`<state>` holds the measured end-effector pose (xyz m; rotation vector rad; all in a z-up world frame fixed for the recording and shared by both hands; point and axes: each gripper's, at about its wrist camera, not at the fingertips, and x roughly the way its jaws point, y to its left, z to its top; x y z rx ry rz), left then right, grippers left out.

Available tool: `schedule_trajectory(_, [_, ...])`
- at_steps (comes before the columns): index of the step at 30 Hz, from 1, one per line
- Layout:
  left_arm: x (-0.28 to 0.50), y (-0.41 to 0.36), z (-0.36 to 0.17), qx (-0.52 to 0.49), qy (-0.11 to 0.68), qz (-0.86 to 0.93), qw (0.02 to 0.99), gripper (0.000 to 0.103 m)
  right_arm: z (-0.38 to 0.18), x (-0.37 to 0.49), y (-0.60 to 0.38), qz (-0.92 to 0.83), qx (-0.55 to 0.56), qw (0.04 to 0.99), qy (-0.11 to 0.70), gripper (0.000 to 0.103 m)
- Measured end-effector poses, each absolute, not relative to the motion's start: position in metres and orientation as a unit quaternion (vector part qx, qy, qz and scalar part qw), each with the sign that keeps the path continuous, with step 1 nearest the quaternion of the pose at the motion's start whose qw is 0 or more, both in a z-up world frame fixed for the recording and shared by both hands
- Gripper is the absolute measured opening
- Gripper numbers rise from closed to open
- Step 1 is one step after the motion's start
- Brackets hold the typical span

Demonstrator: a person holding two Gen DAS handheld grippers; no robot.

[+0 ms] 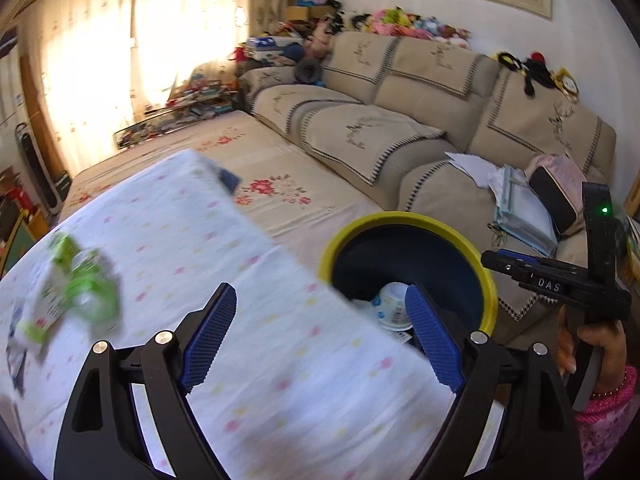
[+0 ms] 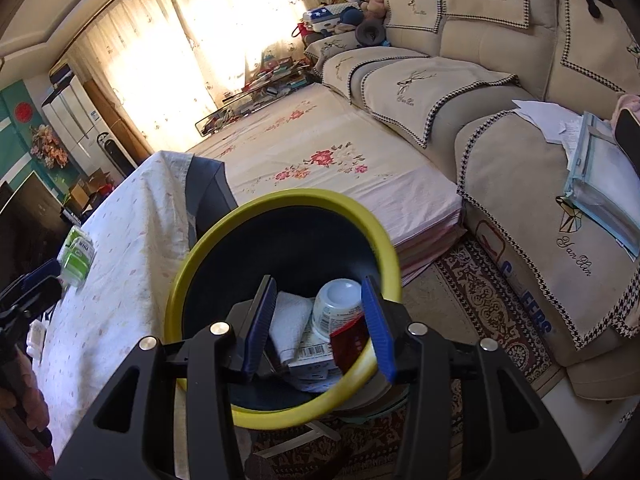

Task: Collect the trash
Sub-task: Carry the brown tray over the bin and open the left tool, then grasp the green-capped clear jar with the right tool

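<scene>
Left gripper (image 1: 320, 334): jaws are held wide apart with nothing between them, above the near edge of the white, pastel-dotted cloth-covered worktop (image 1: 248, 360); it is pitched downward.
Right gripper (image 2: 318, 326): blue pads are set partly apart and empty, poised over the mouth of the round dark-blue bin with a yellow rim (image 2: 200, 264), angled steeply down into it.
Done: a white plastic cup (image 2: 338, 304), a folded white paper towel (image 2: 290, 320), a barcoded white carton (image 2: 312, 354) and a red wrapper (image 2: 350, 342) are seen lying inside the bin.
Left: a crumpled green-and-white packet (image 1: 76, 284) remains on the worktop, at about ten o'clock from the left gripper and well apart from it.
Bin place: at two o'clock from the left gripper, just beside the worktop edge.
Progress judged: well along; at least one piece is still to be collected.
Person: a hand (image 1: 596, 348) in a pink patterned sleeve is seen on the right gripper's handle.
</scene>
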<state>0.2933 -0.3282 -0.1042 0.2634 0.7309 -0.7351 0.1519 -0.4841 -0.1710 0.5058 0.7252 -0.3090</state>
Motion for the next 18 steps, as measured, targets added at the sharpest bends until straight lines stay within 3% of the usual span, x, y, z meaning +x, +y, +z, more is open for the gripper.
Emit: schedule_trajectory(18, [0.315,-0.062,-0.134,0.029,0.352,-0.157,0.922,0.088,-0.129,0.241,-0.331,-0.035,0.118,0.915,0.385,0.046])
